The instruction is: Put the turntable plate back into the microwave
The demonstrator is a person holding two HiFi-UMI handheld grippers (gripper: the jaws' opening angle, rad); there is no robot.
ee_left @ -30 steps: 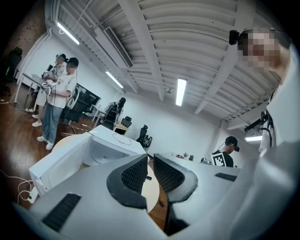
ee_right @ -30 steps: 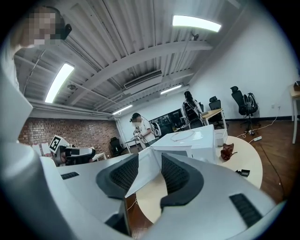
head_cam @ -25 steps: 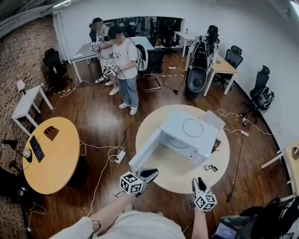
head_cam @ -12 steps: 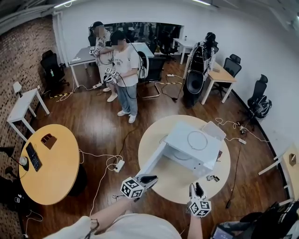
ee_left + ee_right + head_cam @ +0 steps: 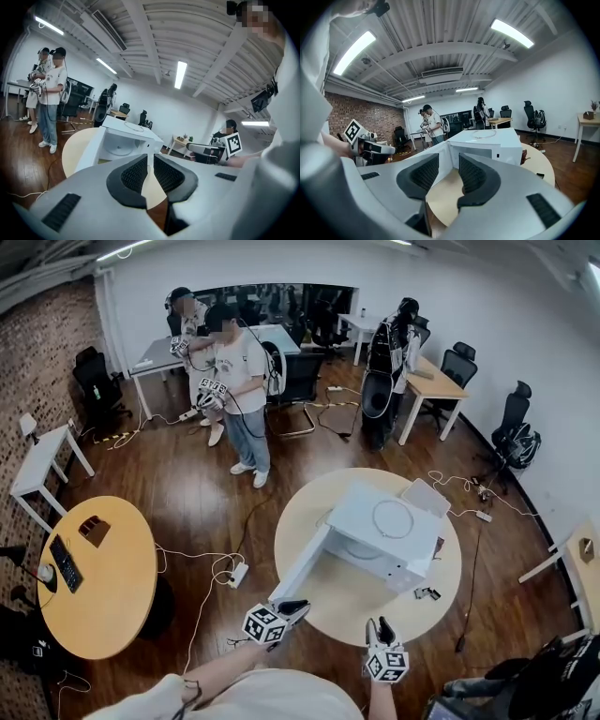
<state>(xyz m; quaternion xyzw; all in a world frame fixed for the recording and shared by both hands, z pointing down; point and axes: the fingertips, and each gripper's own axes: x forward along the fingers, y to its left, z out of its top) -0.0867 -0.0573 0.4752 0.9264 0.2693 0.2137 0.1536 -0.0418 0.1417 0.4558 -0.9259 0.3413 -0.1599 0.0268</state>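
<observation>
**Fingers point(image 5: 471, 174) empty on both grippers; turntable plate point(image 5: 392, 518) lying on top of the microwave point(image 5: 424, 542)**

On the left gripper point(image 5: 296, 607) the two dark ribbed pads stand almost together, with only a thin slit between them and nothing in it. On the right gripper point(image 5: 380, 623) the pads stand plainly apart, and only the tabletop and the microwave's front show through the gap. Both grippers are held low at the near edge of the pale round table point(image 5: 328, 610), pointing toward the microwave and well short of it.

The white microwave stands in the middle of that table. Its door point(image 5: 298, 563) is swung wide open on the left gripper's side, so the cavity faces the person. The plate lies flat on the casing's top and reads as a thin round rim against the white. A round shape shows on the cavity floor, but I cannot tell what it is.

Behind, two people point(image 5: 234, 381) stand on the wooden floor holding grippers of their own. A yellow round table point(image 5: 112, 587) stands off to the left.
</observation>
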